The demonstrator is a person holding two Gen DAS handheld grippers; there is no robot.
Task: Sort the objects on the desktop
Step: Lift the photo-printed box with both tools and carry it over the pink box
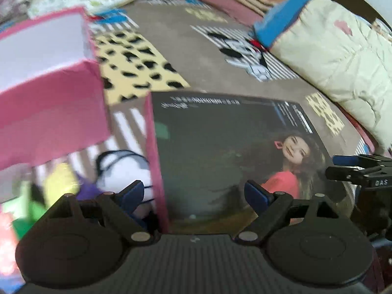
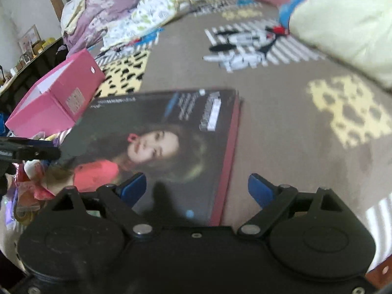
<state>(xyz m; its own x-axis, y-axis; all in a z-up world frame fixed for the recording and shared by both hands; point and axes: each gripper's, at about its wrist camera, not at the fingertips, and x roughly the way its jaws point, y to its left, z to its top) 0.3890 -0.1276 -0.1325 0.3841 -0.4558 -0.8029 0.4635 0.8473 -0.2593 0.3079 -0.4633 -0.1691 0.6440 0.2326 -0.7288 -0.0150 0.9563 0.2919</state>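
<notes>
While both jaws are gaping wide and gripping nothing, we are hovering the left gripper point(image 1: 193, 193) and right gripper point(image 2: 197, 187) over the box point(image 2: 159, 147) lying flat on the blanket point(image 2: 281, 127).

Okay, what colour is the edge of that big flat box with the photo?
Dark red edge, clearest in the right wrist view.
</notes>
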